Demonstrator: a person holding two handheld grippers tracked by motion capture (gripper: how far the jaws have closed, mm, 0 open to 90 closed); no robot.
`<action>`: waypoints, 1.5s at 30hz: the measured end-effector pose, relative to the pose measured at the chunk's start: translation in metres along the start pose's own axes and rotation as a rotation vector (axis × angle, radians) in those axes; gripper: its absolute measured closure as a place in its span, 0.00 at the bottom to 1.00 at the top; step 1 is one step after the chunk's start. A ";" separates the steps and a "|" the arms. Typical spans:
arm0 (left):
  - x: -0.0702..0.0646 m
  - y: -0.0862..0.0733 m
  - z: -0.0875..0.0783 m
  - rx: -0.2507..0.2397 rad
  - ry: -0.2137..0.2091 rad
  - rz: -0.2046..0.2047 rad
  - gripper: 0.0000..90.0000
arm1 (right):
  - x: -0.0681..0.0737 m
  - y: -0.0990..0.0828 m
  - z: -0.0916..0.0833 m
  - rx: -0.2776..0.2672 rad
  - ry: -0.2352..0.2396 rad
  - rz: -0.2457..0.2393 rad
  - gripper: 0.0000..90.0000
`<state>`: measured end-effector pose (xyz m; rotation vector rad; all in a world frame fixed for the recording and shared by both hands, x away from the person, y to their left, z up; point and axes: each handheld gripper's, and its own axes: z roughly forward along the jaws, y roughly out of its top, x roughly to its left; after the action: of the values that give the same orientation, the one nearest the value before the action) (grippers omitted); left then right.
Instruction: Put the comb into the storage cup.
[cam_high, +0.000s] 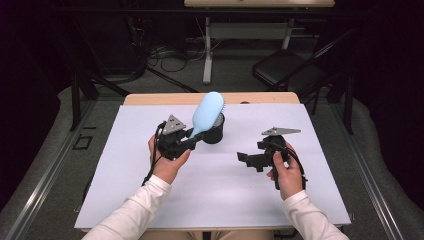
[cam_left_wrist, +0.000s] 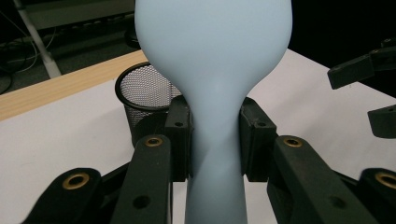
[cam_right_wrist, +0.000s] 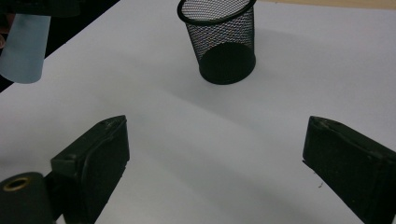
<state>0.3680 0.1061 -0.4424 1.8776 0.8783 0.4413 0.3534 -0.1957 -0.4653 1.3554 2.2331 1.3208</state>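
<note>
Two tools up: our left tool (cam_high: 192, 136) clamps the brush (cam_high: 207, 112) at its slim, stiff, slick neck above the cup (cam_high: 214, 131); right tool (cam_high: 245, 159) gapes empty.

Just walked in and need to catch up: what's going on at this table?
A person holds a gripper in each hand. The left gripper is clamped on the handle of a light blue hairbrush, whose head is up beside the black mesh cup. The right gripper hangs open over the white table, holding nothing.
</note>
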 end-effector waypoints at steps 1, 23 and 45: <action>0.000 0.000 0.000 -0.001 0.000 0.000 0.77 | 0.001 0.002 0.001 0.005 0.001 0.001 0.07; 0.003 -0.001 -0.002 -0.011 0.003 -0.016 0.77 | 0.008 0.042 0.018 0.029 0.048 0.025 0.05; 0.003 -0.002 -0.001 -0.008 0.002 -0.015 0.77 | 0.002 0.059 0.016 0.025 0.109 0.133 0.00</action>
<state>0.3688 0.1097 -0.4439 1.8628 0.8900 0.4374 0.3967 -0.1744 -0.4282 1.4983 2.2713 1.4474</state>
